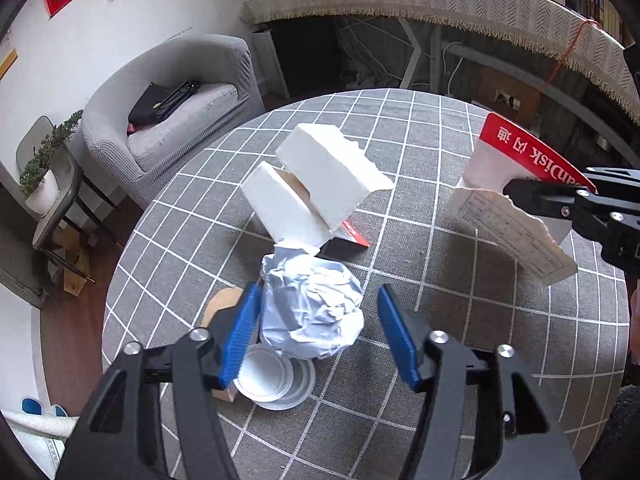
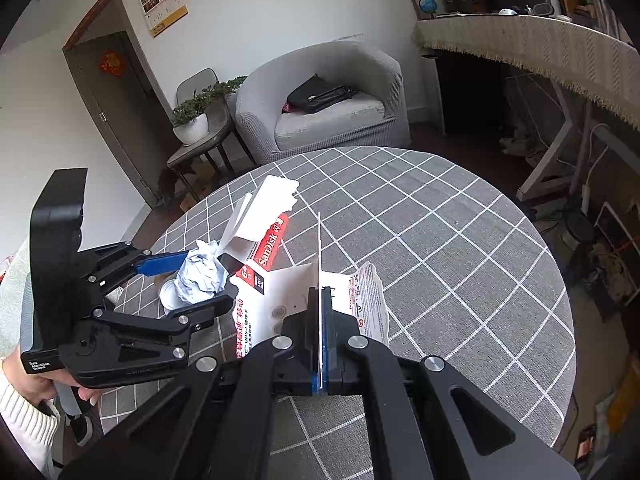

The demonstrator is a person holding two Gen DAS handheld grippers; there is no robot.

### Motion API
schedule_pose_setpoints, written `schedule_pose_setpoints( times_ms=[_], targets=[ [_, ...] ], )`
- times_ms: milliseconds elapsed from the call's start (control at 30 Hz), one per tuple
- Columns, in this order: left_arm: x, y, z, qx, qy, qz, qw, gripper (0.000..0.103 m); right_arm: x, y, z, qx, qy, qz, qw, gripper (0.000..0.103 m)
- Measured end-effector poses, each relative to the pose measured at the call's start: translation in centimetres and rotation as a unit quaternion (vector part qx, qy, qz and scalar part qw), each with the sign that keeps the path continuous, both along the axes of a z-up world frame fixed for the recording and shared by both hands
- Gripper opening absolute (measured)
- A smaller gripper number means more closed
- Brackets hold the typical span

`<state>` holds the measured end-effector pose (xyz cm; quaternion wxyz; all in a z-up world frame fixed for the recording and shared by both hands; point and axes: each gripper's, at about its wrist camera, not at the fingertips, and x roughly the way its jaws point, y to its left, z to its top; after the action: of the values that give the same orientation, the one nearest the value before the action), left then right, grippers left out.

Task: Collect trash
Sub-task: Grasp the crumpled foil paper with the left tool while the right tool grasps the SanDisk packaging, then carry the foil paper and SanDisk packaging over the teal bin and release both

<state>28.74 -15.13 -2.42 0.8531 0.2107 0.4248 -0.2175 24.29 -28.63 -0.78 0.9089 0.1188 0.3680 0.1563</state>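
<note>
Left wrist view: our left gripper gapes around the crumpled paper ball, light, squashy, gripped mid-body; our right gripper pinches torn SanDisk packaging.

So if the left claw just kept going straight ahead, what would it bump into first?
Most likely the crumpled paper ball, which sits right between the open left claw fingers. Beyond it lies the torn white box. Depth is hard to judge here.

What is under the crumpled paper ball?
The paper ball sits on a white round lid, beside a brown cardboard piece, on the table. Anything directly beneath the ball is covered.
</note>
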Motion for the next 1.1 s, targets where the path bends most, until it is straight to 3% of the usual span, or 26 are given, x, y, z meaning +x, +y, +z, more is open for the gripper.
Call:
schedule_pose_setpoints(
  times_ms=[33, 500, 833, 1100],
  targets=[
    [0.2, 0.0, -0.3, 0.0, 0.009, 0.001, 1.0, 0.047, -0.1, 0.0, 0.0, -0.001, 0.0, 0.0, 1.0, 0.001],
    [-2.3, 0.3, 1.9, -0.045, -0.005, 0.014, 0.9989, 0.046, -0.6, 0.8, 1.2, 0.005, -0.008, 0.009, 1.0, 0.001],
    [-6.1, 2.2, 5.2, -0.064, -0.014, 0.059, 0.9961, 0.046, -2.4, 2.4, 3.9, 0.015, -0.028, 0.044, 0.999, 0.001],
    [-10.0, 4.9, 6.3, -0.077, -0.021, 0.09, 0.9928, 0.046, -4.4, 6.4, 4.4, -0.036, -0.041, 0.094, 0.994, 0.001]
  ],
)
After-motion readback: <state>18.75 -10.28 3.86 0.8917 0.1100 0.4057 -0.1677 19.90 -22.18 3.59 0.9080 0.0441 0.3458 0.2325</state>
